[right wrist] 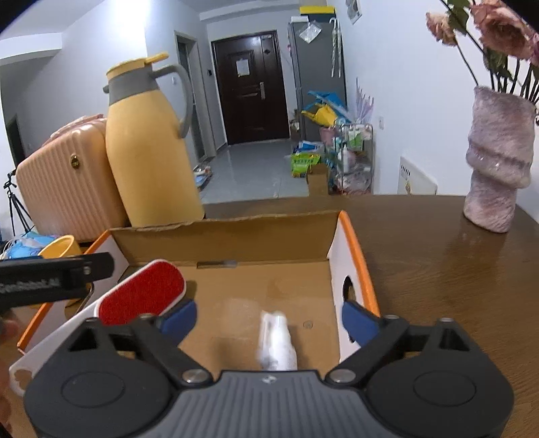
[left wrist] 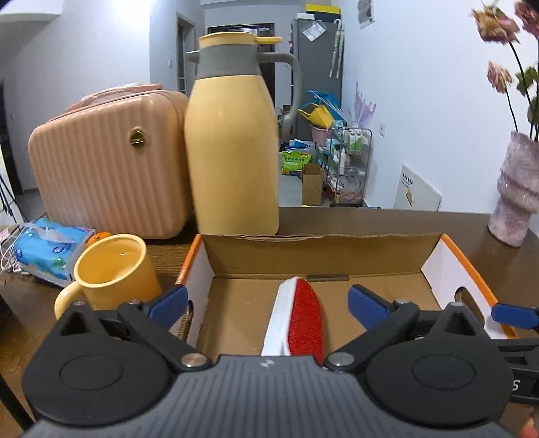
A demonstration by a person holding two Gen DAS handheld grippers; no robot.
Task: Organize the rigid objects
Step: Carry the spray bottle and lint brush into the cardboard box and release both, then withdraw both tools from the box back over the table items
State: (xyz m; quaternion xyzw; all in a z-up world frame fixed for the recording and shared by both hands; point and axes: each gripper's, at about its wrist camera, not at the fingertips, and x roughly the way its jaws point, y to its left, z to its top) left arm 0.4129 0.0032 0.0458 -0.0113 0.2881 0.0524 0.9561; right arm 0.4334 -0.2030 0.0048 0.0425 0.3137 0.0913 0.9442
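I see both grippers, left (left wrist: 267,300) and right (right wrist: 269,315), spread wide over the box (right wrist: 235,239); lint brush (left wrist: 298,320) and white bottle (right wrist: 278,343) lie loose inside.

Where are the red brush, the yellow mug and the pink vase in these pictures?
red brush (left wrist: 306,316), left wrist view, on its red bristle face.
yellow mug (left wrist: 118,273), left wrist view, on its outer wall.
pink vase (right wrist: 495,161), right wrist view, on its body.

We cannot identify the white object (right wrist: 277,340) in the cardboard box (right wrist: 235,242): it is smeared by blur, its near end hidden behind the right tool's body. The brush (left wrist: 296,320) handle is likewise hidden. The flowers (left wrist: 498,23) run off-frame.
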